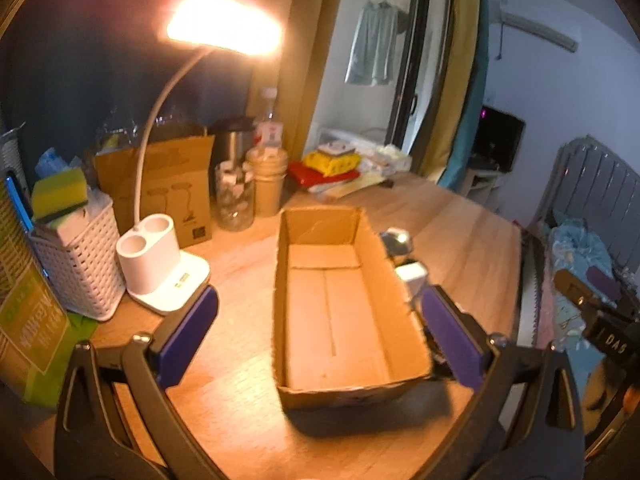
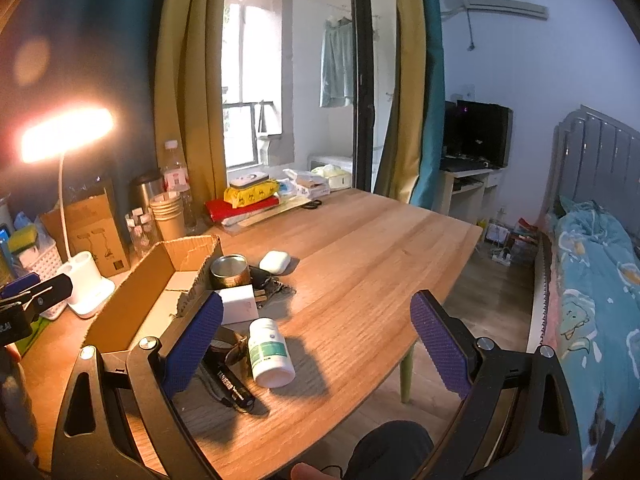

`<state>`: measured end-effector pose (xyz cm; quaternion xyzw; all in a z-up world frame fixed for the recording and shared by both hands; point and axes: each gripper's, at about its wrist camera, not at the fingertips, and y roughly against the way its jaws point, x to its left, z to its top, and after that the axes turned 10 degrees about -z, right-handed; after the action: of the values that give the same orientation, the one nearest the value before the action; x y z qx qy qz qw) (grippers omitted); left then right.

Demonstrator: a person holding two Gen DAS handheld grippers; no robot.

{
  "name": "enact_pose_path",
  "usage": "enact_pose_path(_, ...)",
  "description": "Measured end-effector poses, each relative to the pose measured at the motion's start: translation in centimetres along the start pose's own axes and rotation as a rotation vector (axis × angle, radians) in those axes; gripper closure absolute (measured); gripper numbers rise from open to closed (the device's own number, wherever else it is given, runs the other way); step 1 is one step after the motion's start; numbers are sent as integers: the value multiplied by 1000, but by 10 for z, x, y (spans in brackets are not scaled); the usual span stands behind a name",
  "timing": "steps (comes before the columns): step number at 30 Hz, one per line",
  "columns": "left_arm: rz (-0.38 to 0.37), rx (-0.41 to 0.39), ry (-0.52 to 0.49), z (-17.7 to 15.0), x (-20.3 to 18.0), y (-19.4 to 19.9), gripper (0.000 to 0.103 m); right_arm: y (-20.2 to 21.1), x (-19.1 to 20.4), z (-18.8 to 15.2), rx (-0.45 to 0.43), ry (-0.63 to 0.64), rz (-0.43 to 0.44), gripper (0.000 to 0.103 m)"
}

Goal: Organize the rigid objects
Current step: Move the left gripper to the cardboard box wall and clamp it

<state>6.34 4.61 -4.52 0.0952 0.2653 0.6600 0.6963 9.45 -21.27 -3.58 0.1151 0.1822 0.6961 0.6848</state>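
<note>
An open, empty cardboard box [image 1: 340,308] lies on the wooden table [image 1: 460,240]; it also shows in the right wrist view [image 2: 132,312]. My left gripper [image 1: 316,328] is open and straddles the box above it. Right of the box lie a white pill bottle [image 2: 270,354] on its side, a white charger cube [image 2: 240,304], a metal tin [image 2: 230,272], a white earbud case [image 2: 275,262], a black tube [image 2: 230,384] and dark keys [image 2: 272,286]. My right gripper [image 2: 316,344] is open and empty above the pill bottle.
A lit desk lamp with a white base [image 1: 160,268], a white basket [image 1: 80,264] with sponges, a brown bag [image 1: 168,184], a jar [image 1: 236,200] and paper cups [image 1: 266,184] crowd the table's left and back. Books and packets [image 2: 248,200] lie at the back. A bed [image 2: 592,264] stands right.
</note>
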Motion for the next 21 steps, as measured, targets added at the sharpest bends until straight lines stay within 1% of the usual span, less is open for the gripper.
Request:
enact_pose_path(5,23,69,20,-5,17,-23,1,-24,5,-6,43,19,11,6)
enact_pose_path(8,34,94,28,-8,24,-34,1,-38,8,-11,69,29,19,6)
enact_pose_path(12,34,127,35,-14,29,-46,1,-52,12,-17,99,42,36,6)
enact_pose_path(16,29,158,50,-19,35,-57,2,-66,20,-23,126,68,71,6)
enact_pose_path(17,29,161,51,-19,35,-58,4,-68,22,-25,130,74,78,6)
enact_pose_path(19,32,163,45,-20,34,-59,12,-74,26,-28,143,84,94,6)
enact_pose_path(21,34,168,39,-21,33,-60,14,-79,28,-29,155,89,107,7)
